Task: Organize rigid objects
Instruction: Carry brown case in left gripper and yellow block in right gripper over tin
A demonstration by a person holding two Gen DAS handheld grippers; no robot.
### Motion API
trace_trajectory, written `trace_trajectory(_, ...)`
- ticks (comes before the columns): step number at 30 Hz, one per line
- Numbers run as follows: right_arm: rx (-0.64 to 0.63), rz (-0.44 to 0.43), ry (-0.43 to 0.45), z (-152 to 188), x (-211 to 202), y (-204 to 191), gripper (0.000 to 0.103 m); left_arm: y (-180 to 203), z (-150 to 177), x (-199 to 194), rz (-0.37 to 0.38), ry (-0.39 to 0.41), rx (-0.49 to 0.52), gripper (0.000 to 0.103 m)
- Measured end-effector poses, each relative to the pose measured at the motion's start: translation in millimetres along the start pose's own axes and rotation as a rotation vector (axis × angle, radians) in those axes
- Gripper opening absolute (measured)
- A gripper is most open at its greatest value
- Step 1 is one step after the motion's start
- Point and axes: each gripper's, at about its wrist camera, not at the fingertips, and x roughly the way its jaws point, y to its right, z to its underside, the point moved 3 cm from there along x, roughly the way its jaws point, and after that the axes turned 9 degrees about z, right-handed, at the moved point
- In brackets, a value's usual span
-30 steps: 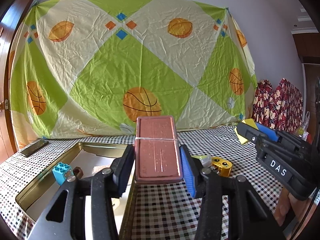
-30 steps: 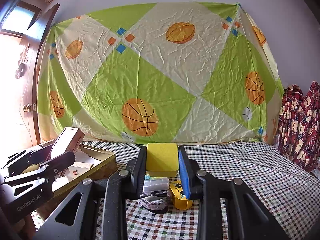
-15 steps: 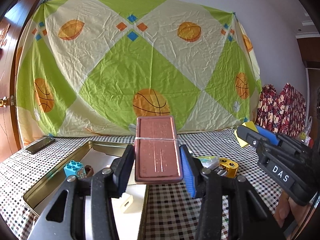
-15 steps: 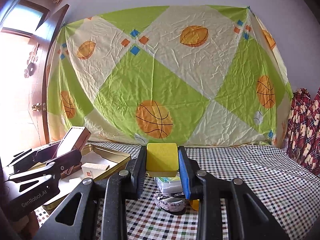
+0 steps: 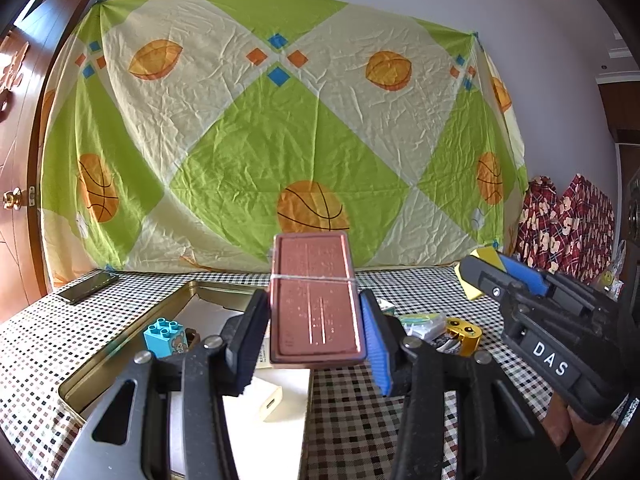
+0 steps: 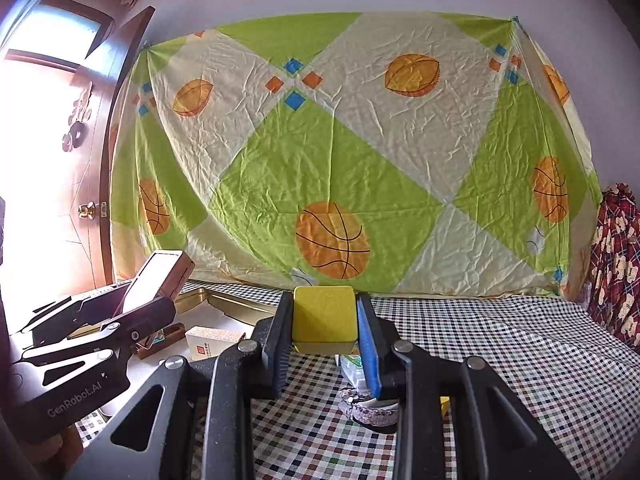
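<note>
My left gripper (image 5: 314, 334) is shut on a flat reddish-brown case (image 5: 314, 296) bound with a thin band, held above the near right corner of a gold metal tray (image 5: 120, 348). Inside the tray lie a blue toy brick (image 5: 165, 336) and white boxes (image 5: 268, 404). My right gripper (image 6: 325, 334) is shut on a yellow block (image 6: 324, 314) over the checked tablecloth (image 6: 500, 344). In the right wrist view the left gripper (image 6: 148, 304) with its case shows at the left, over the tray (image 6: 224, 300). In the left wrist view the right gripper (image 5: 500, 276) shows at the right edge.
Loose items on the cloth between the grippers: a gold round piece (image 5: 464, 330), a clear packet (image 5: 424, 320), a patterned band (image 6: 368, 408). A dark phone (image 5: 86, 287) lies at the far left. A patterned sheet (image 5: 280, 140) hangs behind; plaid fabric (image 5: 568, 216) sits at the right.
Both views have shifted to the right across the scene: the tray and its contents now sit further right in each view. Both grips are unchanged.
</note>
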Motion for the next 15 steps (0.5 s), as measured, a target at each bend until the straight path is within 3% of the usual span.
trace_trajectory(15,-0.037,-0.056,-0.012,0,6,-31,0.032,-22,-1,-6,-0.019,-0.005,-0.044,0.045)
